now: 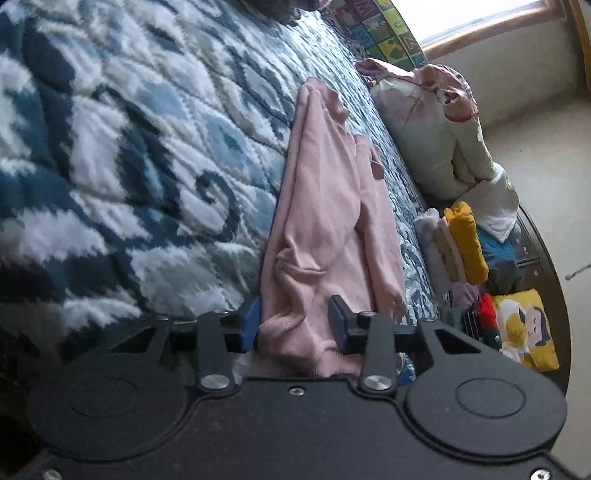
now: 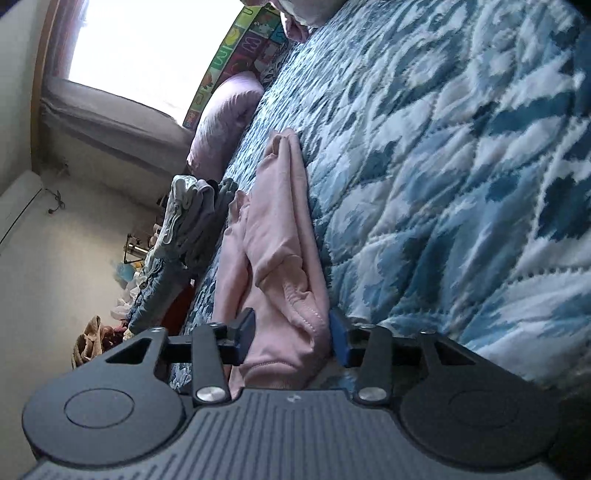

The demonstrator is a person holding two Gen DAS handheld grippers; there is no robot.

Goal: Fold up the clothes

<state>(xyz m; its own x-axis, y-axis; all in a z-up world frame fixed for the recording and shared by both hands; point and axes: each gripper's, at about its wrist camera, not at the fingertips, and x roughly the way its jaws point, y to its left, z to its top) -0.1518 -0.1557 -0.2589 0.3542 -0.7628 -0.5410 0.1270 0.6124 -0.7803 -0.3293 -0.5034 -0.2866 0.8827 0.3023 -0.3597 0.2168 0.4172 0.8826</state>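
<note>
Left wrist view: the left gripper [image 1: 295, 325] has its blue pads [image 1: 338, 321] pressed against a bunched edge of the pink garment [image 1: 325, 206], one pad on each side, so the jaws stand narrow and clamped on the cloth. From the pinched edge the garment runs away from the camera in a long, loosely folded strip that lies flat on the blue-and-white quilted bedspread [image 1: 129, 147]. Just beyond the garment's far side a small stack of folded clothes [image 1: 454, 243], with a mustard-yellow piece among paler ones, sits near the bed's edge. Farther along that edge lies a rolled pale comforter [image 1: 436, 140], and a colourful alphabet mat [image 1: 384, 29] stands against the wall under a bright window [image 1: 480, 18]. A yellow cartoon-print cushion [image 1: 524, 328] lies low at the right.

Right wrist view: the right gripper [image 2: 291, 332] likewise pinches a gathered edge of the same pink garment [image 2: 273, 240] between its blue pads [image 2: 338, 338], jaws narrow and closed on the fabric. The garment stretches away over the quilted bedspread [image 2: 443, 166]. Beside it at the bed's edge sits a heap of grey and white clothes [image 2: 188, 214], and beyond that a lilac pillow [image 2: 229, 122] rests near the alphabet mat [image 2: 236, 48] and the window [image 2: 147, 48].
</note>
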